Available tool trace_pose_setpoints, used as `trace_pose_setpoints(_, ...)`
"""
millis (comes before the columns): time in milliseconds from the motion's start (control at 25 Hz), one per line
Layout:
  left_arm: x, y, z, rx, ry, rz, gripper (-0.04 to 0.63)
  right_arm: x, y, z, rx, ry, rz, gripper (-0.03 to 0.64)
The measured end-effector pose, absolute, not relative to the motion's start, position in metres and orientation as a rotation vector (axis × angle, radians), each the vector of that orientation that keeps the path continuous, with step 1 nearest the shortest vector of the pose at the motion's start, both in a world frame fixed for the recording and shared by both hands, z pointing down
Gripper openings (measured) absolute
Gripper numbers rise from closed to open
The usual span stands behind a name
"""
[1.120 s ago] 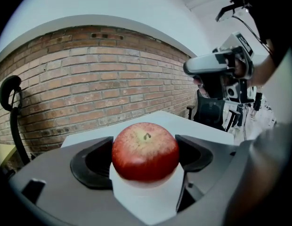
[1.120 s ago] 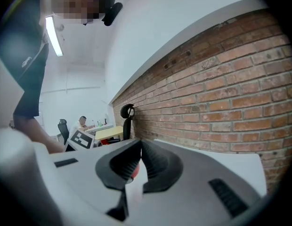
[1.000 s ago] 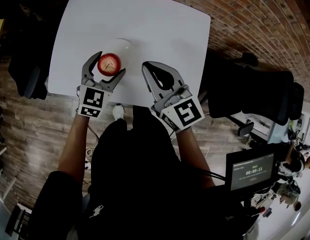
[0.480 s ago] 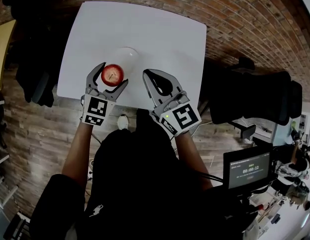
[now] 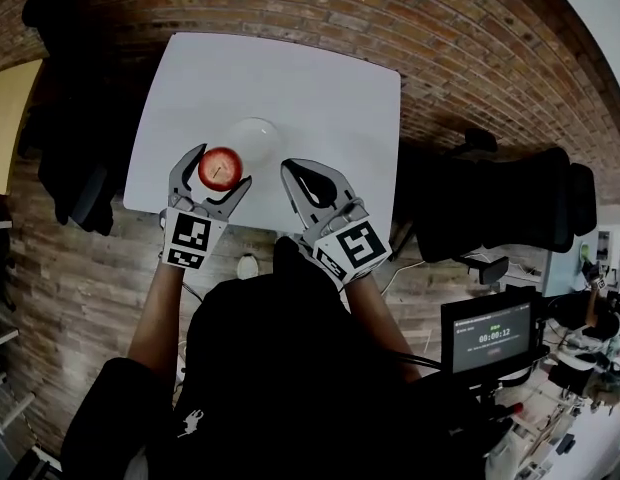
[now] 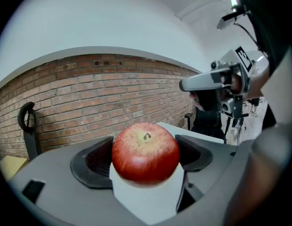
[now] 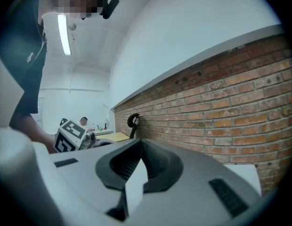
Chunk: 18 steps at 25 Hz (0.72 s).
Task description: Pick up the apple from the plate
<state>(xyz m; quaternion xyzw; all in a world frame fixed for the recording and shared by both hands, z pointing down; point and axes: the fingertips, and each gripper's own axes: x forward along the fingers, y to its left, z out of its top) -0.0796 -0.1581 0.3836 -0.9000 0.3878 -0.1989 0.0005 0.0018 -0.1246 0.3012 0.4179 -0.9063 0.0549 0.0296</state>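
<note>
A red apple (image 5: pixel 220 168) sits between the fingers of my left gripper (image 5: pixel 222 166), which is shut on it. It is held over the near left part of the white table (image 5: pixel 320 78). In the left gripper view the apple (image 6: pixel 145 151) fills the gap between the dark pads, stem up. The white plate (image 5: pixel 256 134) lies just beyond and right of the apple, with nothing on it. My right gripper (image 5: pixel 289 169) hovers right of the plate, shut and holding nothing. Its pads meet in the right gripper view (image 7: pixel 140 144).
The table stands on a brick-patterned floor (image 5: pixel 470 58). A black chair (image 5: pixel 490 203) is close to the table's right side. A dark shape (image 5: pixel 75 118) lies along its left side. A small monitor (image 5: pixel 488 336) stands at lower right.
The head view has shifted, so the table sits lower in the frame. My left gripper still holds the apple, now slightly farther from the plate. The right gripper stays shut beside it.
</note>
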Motion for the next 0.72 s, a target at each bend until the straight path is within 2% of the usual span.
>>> trace_pose_setpoints(720,-0.072,-0.151,0.358,-2.800,1.176,-0.546,0.413,-0.001,-0.116,0.288,1.310,-2.761,0.037,0.003)
